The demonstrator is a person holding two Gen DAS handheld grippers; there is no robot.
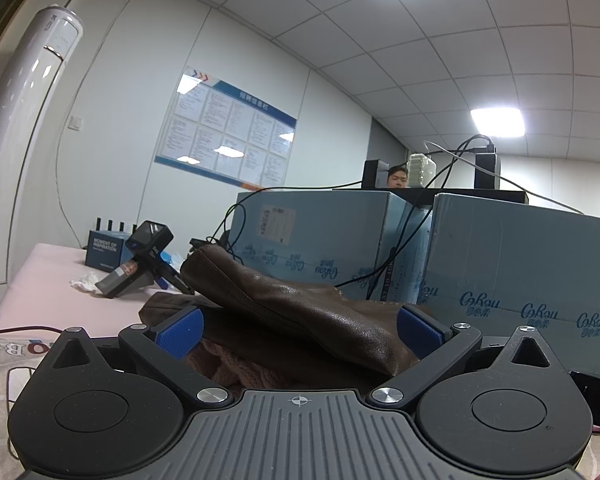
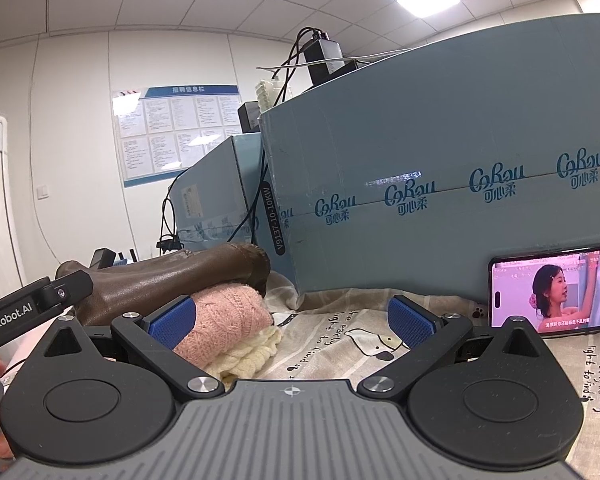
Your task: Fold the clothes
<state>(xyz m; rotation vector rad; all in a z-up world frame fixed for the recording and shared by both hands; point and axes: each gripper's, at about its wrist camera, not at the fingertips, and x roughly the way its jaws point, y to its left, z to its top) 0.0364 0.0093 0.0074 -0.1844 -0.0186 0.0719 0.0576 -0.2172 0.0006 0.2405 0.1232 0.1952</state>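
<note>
A folded brown leather garment lies on top of a stack, over a pink knit garment and a cream knit garment. My left gripper is open, its blue pads either side of the brown garment's near edge; the pink knit shows below. My right gripper is open and empty, just right of the stack, its left pad close to the pink knit. The left gripper's body shows at the left of the right wrist view.
Large blue cardboard boxes stand close behind the stack, with black cables hanging over them. A phone playing video leans on the box at right. A printed sheet covers the table. Another handheld gripper and a small dark box lie far left.
</note>
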